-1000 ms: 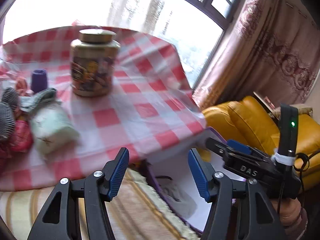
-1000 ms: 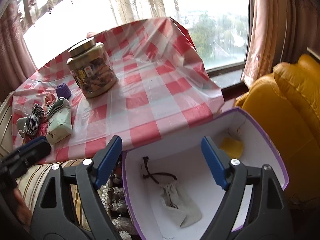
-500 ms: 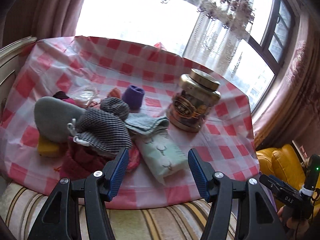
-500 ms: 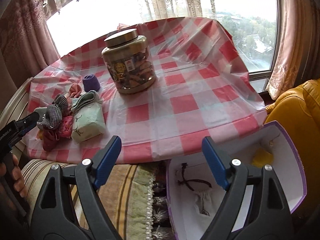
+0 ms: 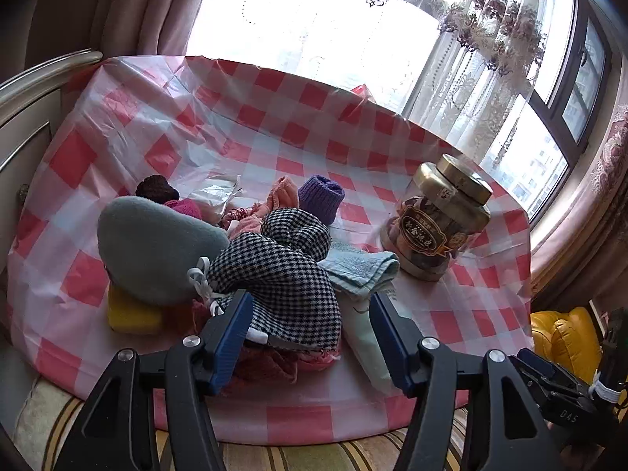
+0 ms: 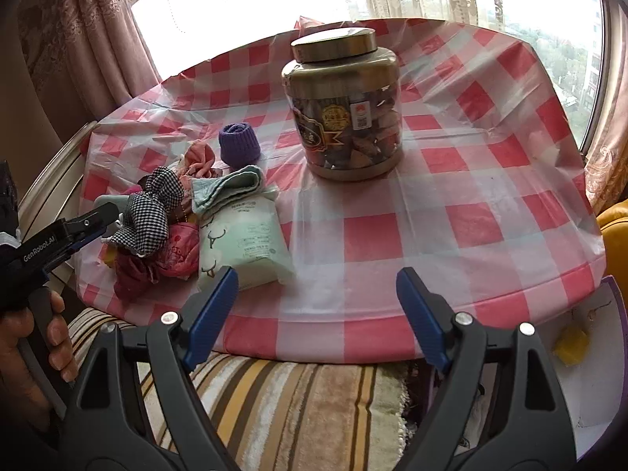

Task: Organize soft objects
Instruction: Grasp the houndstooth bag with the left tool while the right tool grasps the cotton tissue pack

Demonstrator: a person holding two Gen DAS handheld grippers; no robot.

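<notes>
A pile of soft things lies on the left of the checked table (image 5: 451, 325): a grey pouch (image 5: 153, 243), a houndstooth cloth (image 5: 282, 271), a purple knit piece (image 5: 320, 196), a light blue towel (image 5: 357, 267), a mint packet (image 6: 239, 239) and a yellow sponge (image 5: 131, 316). My left gripper (image 5: 308, 306) hovers at the pile's near side. Its jaws are opening, and the houndstooth cloth shows between them without touching the pads. My right gripper (image 6: 316, 278) stands open and empty over the table's front edge (image 6: 353, 337), right of the packet.
A gold-lidded jar (image 6: 343, 106) stands mid-table behind the pile. A white box with a purple rim (image 6: 596, 373) sits low at the right, a yellow piece (image 6: 571, 347) inside. A striped seat (image 6: 294, 404) runs under the table edge. A yellow armchair (image 5: 565, 337) is at the right.
Both grippers have swung left, away from the white box and toward the table. The left one now faces the pile from close by. The right one has the box only at its right edge.
</notes>
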